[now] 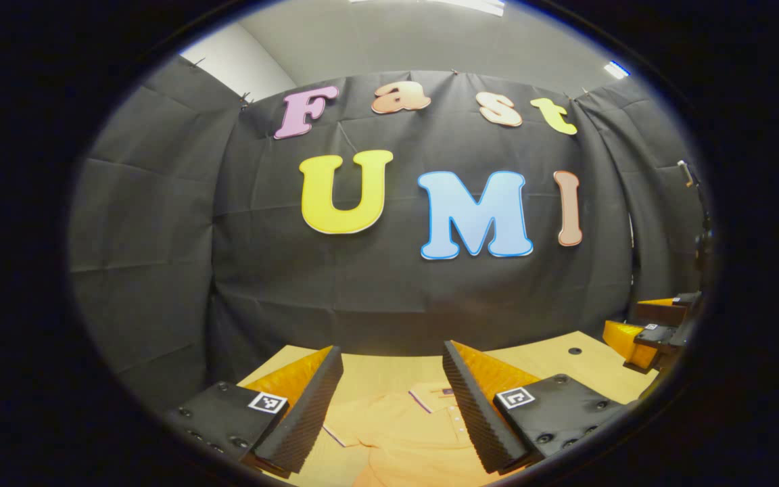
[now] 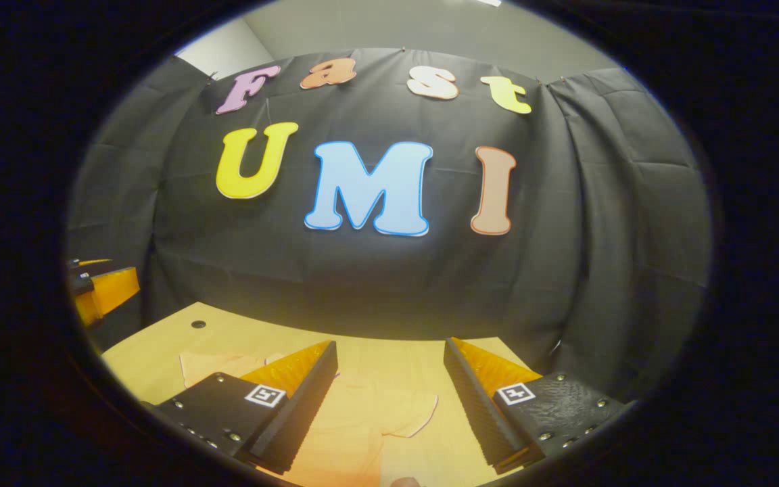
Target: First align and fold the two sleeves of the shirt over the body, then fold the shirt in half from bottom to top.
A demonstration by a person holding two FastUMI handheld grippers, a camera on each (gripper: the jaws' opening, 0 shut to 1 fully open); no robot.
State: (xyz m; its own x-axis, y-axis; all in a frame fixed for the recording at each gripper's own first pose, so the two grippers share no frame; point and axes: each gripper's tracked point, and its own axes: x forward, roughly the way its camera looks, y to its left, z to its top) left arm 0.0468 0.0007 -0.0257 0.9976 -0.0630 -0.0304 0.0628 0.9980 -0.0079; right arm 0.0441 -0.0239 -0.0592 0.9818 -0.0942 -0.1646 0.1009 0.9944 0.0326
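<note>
Left gripper view: my left gripper point(image 1: 393, 399) hangs above the table point(image 1: 585, 368) with fingers spread wide, nothing between them. The shirt point(image 1: 410, 433) lies flat on the table below, collar point(image 1: 433, 396) toward the far side, one short sleeve point(image 1: 345, 423) spread to the left with a dark trim line at its cuff.

Right gripper view: my right gripper point(image 2: 389, 396) is also wide open and empty, hovering over the shirt's other sleeve point(image 2: 406, 412), which lies flat between and just beyond the fingers. The other gripper point(image 2: 99, 287) sits at the far left edge.

Handling, my read: thin soft knit, light, no stiffness, so it will drape and drag rather than hold shape. Colour is close to the table's, so edges are hard to pick out; the cuff trim is my best cue. I'd pinch each sleeve at the cuff edge, one finger sliding under the fabric, and lift low to avoid pulling the body out of line.

Neither sleeve looks folded yet, so I'm at the first step.

No containers here that I can see.
</note>
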